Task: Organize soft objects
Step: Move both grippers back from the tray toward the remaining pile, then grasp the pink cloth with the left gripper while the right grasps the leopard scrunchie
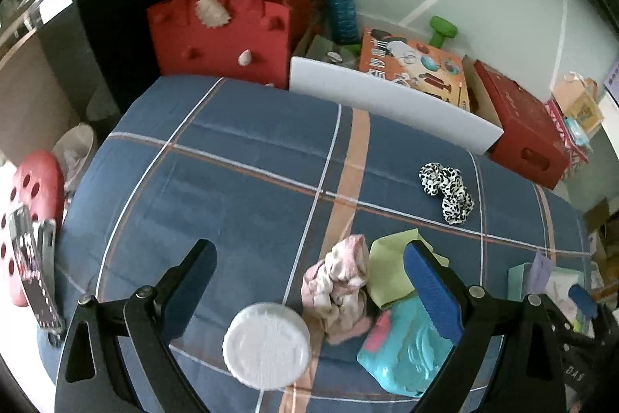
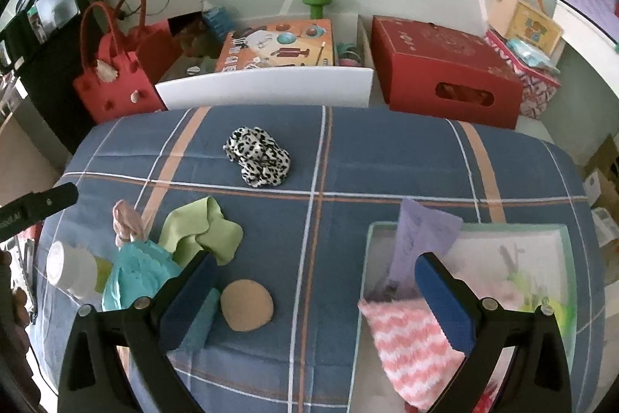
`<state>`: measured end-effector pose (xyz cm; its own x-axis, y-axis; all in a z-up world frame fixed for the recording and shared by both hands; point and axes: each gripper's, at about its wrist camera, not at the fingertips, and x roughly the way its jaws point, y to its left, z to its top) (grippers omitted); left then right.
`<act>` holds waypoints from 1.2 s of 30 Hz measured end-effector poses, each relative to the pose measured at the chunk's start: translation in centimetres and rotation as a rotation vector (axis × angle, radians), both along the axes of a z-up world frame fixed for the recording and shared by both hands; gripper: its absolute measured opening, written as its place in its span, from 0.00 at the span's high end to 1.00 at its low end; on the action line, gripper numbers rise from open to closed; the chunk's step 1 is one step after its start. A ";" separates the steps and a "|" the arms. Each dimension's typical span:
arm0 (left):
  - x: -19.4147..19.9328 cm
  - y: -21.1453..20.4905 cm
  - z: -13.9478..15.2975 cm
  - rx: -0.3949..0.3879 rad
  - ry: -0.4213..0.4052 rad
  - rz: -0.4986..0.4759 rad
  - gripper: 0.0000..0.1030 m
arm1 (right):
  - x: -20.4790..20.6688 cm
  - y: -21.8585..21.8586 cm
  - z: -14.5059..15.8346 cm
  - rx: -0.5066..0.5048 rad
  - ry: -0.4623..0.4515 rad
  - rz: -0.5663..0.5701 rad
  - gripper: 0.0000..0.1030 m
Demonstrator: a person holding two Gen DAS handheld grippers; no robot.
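Both tongs are spread wide and nothing is held between their fingers. The left tongs (image 1: pixel 309 281) hover above a white round cap (image 1: pixel 267 345), with a pink-and-white cloth (image 1: pixel 336 291) just to its right, touching a green cloth (image 1: pixel 390 266) and a crinkled teal bag (image 1: pixel 402 355). The right tongs (image 2: pixel 315 291) hang over the blue plaid cover (image 2: pixel 387 157), between a tan round pad (image 2: pixel 247 304) on the left and a shallow tray (image 2: pixel 565 231) on the right. A pink zigzag fluffy cloth (image 2: pixel 410 339) and a lilac paper (image 2: pixel 418 235) already lie in the tray.

A spotted scrunchie (image 2: pixel 258 161) lies farther off, well apart from the pile. The soft pieces are judged light and limp; they would sag and fold when lifted, so a raised fold or bunched middle is best pinched rather than a flat edge. The teal bag looks slippery and may slide out.

The tray's contents and the tan pad are shown only in the right view; in the left view only a corner of the tray is seen. The folds of the pink-and-white cloth are clearest in the left view.
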<state>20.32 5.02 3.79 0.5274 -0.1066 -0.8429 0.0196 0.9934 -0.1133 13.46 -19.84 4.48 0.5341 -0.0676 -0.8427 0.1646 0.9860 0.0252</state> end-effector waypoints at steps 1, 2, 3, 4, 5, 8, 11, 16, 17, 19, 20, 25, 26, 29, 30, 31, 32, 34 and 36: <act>0.2 -0.1 -0.1 0.000 0.000 -0.014 0.05 | 0.4 0.2 0.0 -0.006 -0.004 0.009 0.00; 0.5 -0.4 -0.3 0.003 0.010 -0.035 0.05 | 0.7 0.4 0.1 -0.019 -0.008 0.016 0.00; 0.7 -0.5 -0.4 0.009 0.019 -0.048 0.05 | 1.1 0.7 0.1 -0.042 -0.012 0.025 0.00; 0.9 -0.6 -0.6 0.023 0.025 -0.050 0.05 | 1.4 0.9 0.1 -0.053 -0.011 0.030 0.00; 1.2 -0.6 -0.6 0.031 0.027 -0.048 0.05 | 1.8 1.2 0.0 -0.058 -0.009 0.038 0.00; 2.0 -0.5 -0.9 0.003 0.067 -0.056 0.05 | 3.0 1.8 -0.3 -0.062 0.001 0.064 0.00; 2.5 -0.8 -0.8 0.028 0.074 -0.064 0.05 | 4.3 2.1 -0.7 -0.050 0.012 0.081 0.00; 3.3 -1.5 -1.1 0.063 0.104 -0.104 0.06 | 6.6 2.3 -1.2 -0.001 0.038 0.113 0.00; 3.4 -1.7 -1.4 0.065 0.119 -0.116 0.06 | 7.1 2.4 -1.4 0.005 0.044 0.122 0.00; 3.5 -2.0 -1.7 0.074 0.135 -0.133 0.06 | 8.0 2.5 -1.7 0.017 0.056 0.136 0.00; 3.6 -2.2 -2.0 0.079 0.146 -0.142 0.06 | 8.6 2.6 -2.0 0.024 0.066 0.142 0.00; 4.0 -2.7 -3.3 0.076 0.197 -0.167 0.14 | 11.1 3.2 -3.8 0.054 0.110 0.188 0.00; 4.1 -2.8 -3.6 0.074 0.209 -0.172 0.17 | 11.6 3.3 -4.3 0.046 0.122 0.188 0.00; 4.4 -3.3 -4.8 0.081 0.250 -0.192 0.27 | 12.9 3.1 -5.7 0.044 0.150 0.184 0.03; 4.4 -3.4 -5.1 0.086 0.261 -0.198 0.31 | 13.4 2.9 -6.3 0.053 0.159 0.181 0.05; 4.5 -3.5 -5.4 0.090 0.267 -0.202 0.35 | 13.7 2.8 -6.6 0.056 0.165 0.180 0.06; 4.6 -3.7 -5.7 0.095 0.275 -0.207 0.36 | 14.1 2.7 -7.0 0.056 0.170 0.179 0.07; 4.8 -3.9 -6.1 0.099 0.286 -0.215 0.42 | 14.8 2.6 -7.7 0.047 0.179 0.180 0.10; 5.0 -4.1 -6.6 0.102 0.297 -0.221 0.46 | 15.3 2.5 -8.2 0.040 0.185 0.179 0.11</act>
